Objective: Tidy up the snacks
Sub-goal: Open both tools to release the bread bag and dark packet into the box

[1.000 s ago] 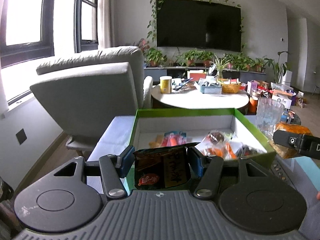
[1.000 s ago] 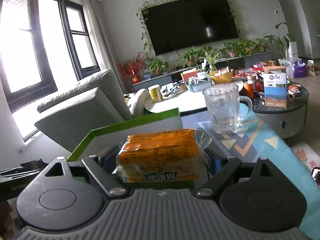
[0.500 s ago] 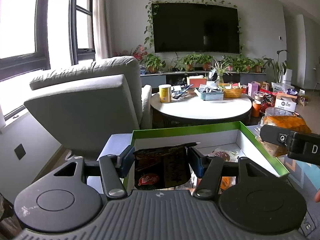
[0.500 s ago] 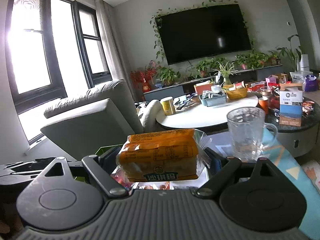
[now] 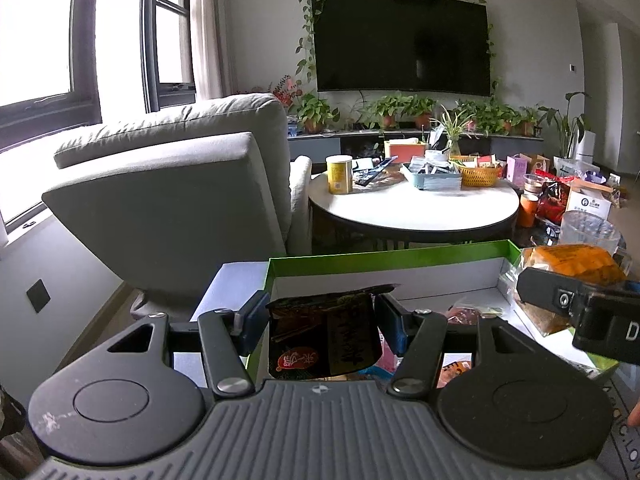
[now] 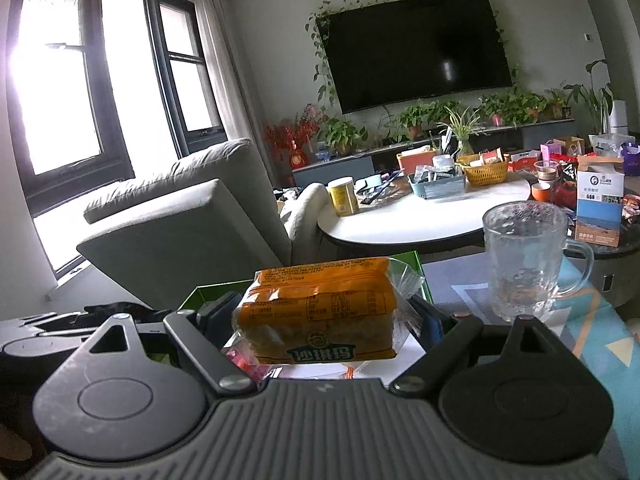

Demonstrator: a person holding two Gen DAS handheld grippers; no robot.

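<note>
over the last second i drew both hands back from the green box [image 5: 384,258]. my left gripper [image 5: 322,322] still clamped the dark packet [image 5: 324,336], my right gripper [image 6: 320,322] the orange cake pack [image 6: 320,312]; both snacks were coming out, i judged.

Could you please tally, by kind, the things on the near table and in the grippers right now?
Snack packets held in grippers: 2, a dark packet in the left gripper and an orange packet in the right gripper
Green boxes: 1
Glass mugs: 1
Total: 4
</note>
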